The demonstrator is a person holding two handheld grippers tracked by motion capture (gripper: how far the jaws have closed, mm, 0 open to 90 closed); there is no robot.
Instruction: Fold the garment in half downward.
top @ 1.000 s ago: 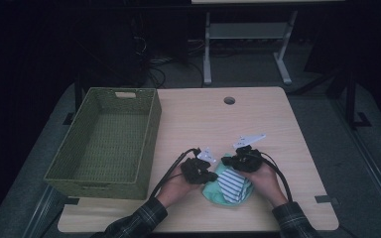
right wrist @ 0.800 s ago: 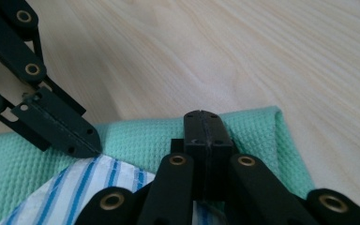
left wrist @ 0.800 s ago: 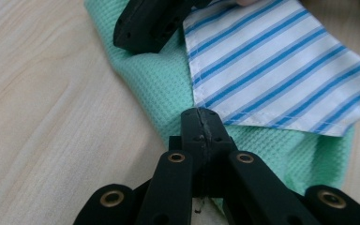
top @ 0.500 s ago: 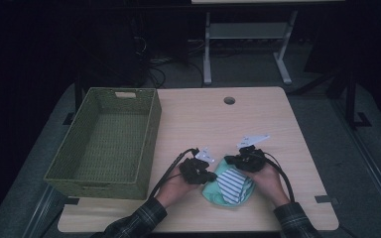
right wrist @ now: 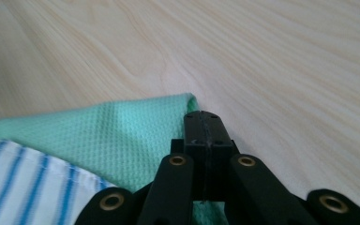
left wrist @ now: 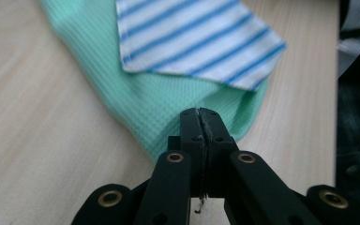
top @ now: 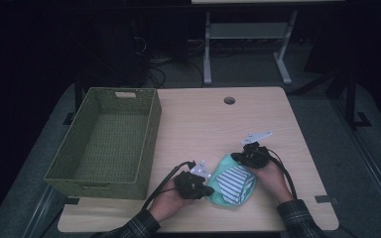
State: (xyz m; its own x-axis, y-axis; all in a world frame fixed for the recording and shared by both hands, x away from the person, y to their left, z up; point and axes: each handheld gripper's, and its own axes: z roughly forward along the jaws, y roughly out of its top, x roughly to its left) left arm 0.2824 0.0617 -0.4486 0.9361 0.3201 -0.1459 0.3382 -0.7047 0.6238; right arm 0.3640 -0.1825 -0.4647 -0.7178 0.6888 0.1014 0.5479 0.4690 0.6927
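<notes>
Mint waffle-weave cloth (top: pixel 226 187) with a striped cloth (top: pixel 234 182) on it, near desk (top: pixel 203 129) edge, is light and limp; my left gripper (left wrist: pixel 200 117) and right gripper (right wrist: pixel 202 121) jaws clench its opposite edges.

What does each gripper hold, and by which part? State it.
Both hold the green cloth by its edge: the left gripper pinches one corner fold, the right gripper the opposite corner. The striped cloth lies on top.

Left hand-held gripper (left wrist: pixel 200 123), black jaws pressed together on the edge of a mint-green waffle cloth (left wrist: pixel 168 101); blue-striped white cloth (left wrist: pixel 192 37) lying on it toward 12 o'clock; pale wooden table (left wrist: pixel 37 117) beneath.
</notes>
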